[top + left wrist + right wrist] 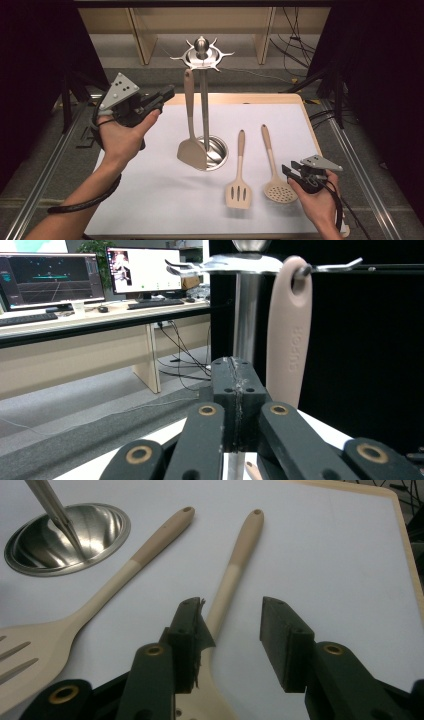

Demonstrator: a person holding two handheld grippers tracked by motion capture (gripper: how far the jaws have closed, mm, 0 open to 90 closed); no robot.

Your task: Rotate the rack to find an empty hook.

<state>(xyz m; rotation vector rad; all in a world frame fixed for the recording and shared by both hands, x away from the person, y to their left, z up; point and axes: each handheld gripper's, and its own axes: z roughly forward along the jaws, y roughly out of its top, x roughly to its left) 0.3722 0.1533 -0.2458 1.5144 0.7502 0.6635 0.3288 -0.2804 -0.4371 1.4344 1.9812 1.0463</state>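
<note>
On the tabletop (165, 200) stands the utensil rack (202, 52), one spatula (190, 145) hanging. The left claw (167, 92) is pinched empty; the right claw (227, 640), wide, seemingly straddles the skimmer (275, 170), whose smooth handle could slip.

A lab or office workroom — monitors (52, 274) and keyboards (157, 303) line a long desk (100, 320), cables (185, 357) trail over grey carpet (360, 150), and black curtains (35, 60) and metal rails (45, 175) flank the white-topped table (160, 200).
</note>
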